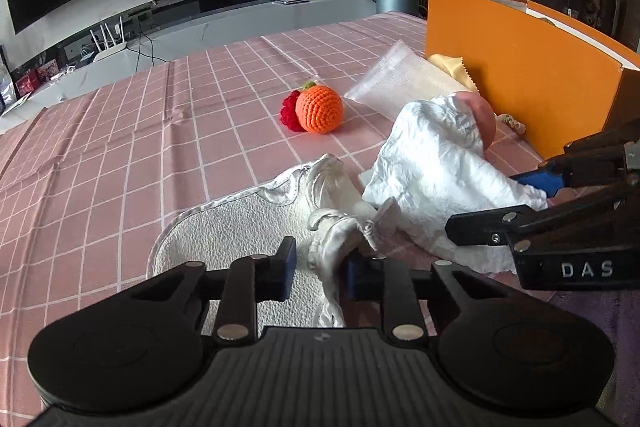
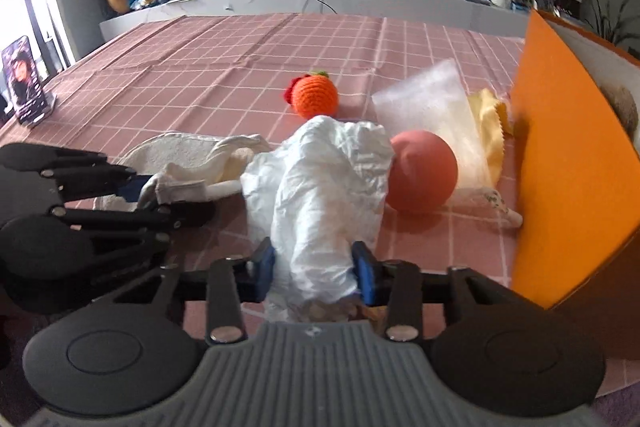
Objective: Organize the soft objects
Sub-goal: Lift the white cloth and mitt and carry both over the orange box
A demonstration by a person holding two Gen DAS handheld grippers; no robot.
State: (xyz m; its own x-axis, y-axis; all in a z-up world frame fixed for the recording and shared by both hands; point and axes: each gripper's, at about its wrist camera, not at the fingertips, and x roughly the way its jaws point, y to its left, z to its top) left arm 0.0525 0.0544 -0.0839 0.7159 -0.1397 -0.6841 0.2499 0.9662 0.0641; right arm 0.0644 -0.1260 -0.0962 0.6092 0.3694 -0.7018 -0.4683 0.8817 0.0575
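Observation:
A cream bib [image 1: 224, 231] with silky straps lies on the pink checked tablecloth [image 1: 120, 147]. My left gripper [image 1: 322, 269] is shut on a bunched strap of it; the right wrist view shows the same grip [image 2: 168, 197]. A crumpled white cloth [image 2: 320, 179] rises in a heap, and my right gripper [image 2: 314, 271] is shut on its near end, both blue pads pressing into it. That cloth [image 1: 432, 155] partly covers a pink ball [image 2: 422, 171]. Farther back sits an orange crochet ball [image 1: 319, 109] with a red crochet piece [image 1: 289, 109] behind it.
An orange box [image 2: 568, 167] stands upright on the right. Beside it lie a translucent bag [image 2: 428, 99], a yellow cloth [image 2: 490, 119] and a small patterned item [image 2: 500, 205]. A framed picture [image 2: 24, 79] stands at the table's left edge. A TV console runs behind the table.

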